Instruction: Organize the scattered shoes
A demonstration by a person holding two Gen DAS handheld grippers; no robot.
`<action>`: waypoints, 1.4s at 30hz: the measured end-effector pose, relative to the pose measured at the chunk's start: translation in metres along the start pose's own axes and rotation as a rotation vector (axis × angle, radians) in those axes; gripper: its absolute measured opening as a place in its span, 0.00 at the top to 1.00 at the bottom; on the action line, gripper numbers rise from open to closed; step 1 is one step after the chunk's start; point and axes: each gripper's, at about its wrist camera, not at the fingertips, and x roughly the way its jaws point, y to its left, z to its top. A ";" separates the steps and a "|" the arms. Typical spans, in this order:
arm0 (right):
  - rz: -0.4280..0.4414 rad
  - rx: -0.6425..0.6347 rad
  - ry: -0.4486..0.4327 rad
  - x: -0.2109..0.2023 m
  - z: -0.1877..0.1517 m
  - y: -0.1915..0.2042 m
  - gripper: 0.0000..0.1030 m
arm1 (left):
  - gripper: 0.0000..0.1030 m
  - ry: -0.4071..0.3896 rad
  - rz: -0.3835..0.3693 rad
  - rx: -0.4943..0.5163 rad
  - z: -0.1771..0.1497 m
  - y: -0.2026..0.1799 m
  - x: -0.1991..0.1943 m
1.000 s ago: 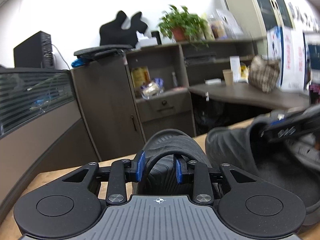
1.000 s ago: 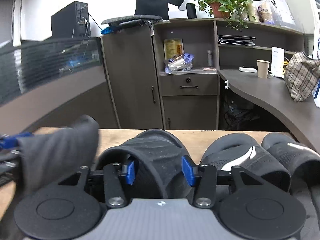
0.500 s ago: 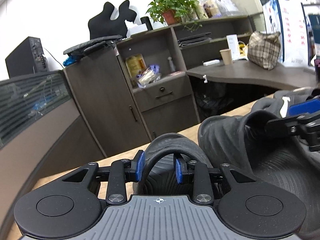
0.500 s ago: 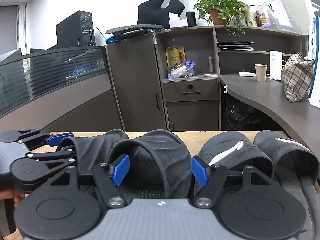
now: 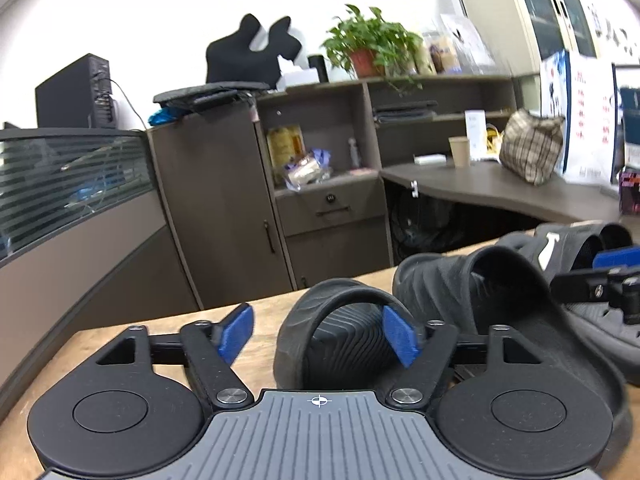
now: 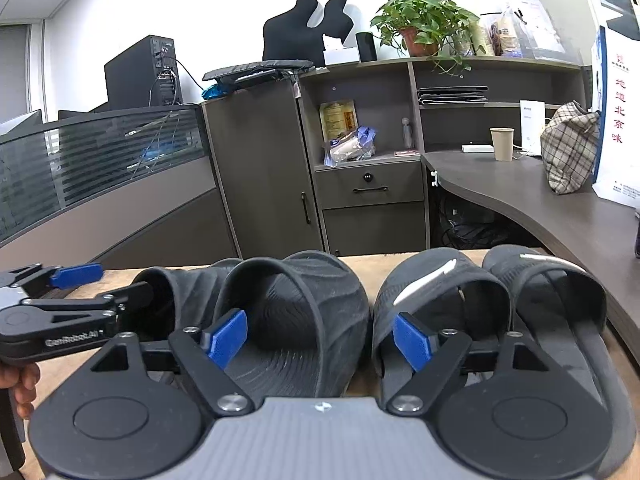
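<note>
Several black slide sandals lie side by side on a wooden table [image 6: 120,368]. In the left wrist view my left gripper [image 5: 318,334] is open, its right pad inside the strap of the leftmost ribbed slide [image 5: 340,320], its left pad off the outer side. In the right wrist view my right gripper [image 6: 320,338] is open around the second ribbed slide [image 6: 296,312]. To its right lie two slides with a white stripe [image 6: 440,292] [image 6: 548,300]. The left gripper shows at the left [image 6: 76,292].
The table's far edge [image 6: 360,257] lies just past the slides' toes. Beyond stand a dark cabinet [image 6: 260,168], a curved desk [image 6: 540,200] with a paper cup [image 6: 502,143] and a plaid bag [image 6: 570,148], and a partition [image 6: 100,184].
Both grippers have opened and let go of the ribbed slides they held. The two ribbed slides now rest on the table beside the striped pair.
</note>
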 end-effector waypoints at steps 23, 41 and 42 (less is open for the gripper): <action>-0.080 -0.100 -0.073 -0.103 -0.028 0.073 0.00 | 0.00 -0.292 0.002 -0.203 -0.048 0.029 -0.139; 0.011 -0.065 -0.012 -0.092 -0.041 0.076 0.00 | 0.00 -0.310 0.106 -0.247 -0.048 0.031 -0.144; 0.008 -0.058 -0.010 -0.089 -0.040 0.072 0.00 | 0.00 -0.316 0.103 -0.241 -0.049 0.028 -0.144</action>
